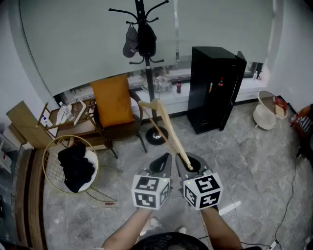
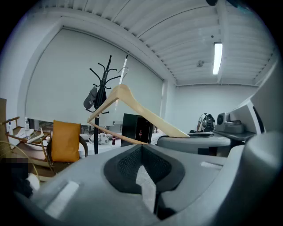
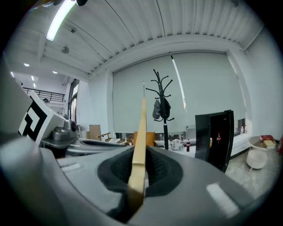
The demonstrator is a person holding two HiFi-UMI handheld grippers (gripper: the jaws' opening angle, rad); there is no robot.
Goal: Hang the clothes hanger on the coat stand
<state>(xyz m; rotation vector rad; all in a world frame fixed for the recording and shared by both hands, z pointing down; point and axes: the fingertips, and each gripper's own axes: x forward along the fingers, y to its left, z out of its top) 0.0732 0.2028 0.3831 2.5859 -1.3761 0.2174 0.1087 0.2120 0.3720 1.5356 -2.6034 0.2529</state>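
Wood of the hanger (image 3: 142, 123) is pinched edge-on in the right gripper's (image 3: 141, 152) jaws; its triangle is shown by the left gripper view. The left gripper (image 2: 141, 149) is pressed together, empty, alongside. The coat stand (image 1: 145, 73) is seen well ahead.

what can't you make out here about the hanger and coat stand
Hook of the light wooden clothes hanger: too thin to make out in the head view, edge-on in the right gripper view.
Top of the black coat stand: cut off by the head view's upper edge.
Dark items hanging on it: too dark and small to identify, every view.
Its round base: partly behind the hanger, head view.
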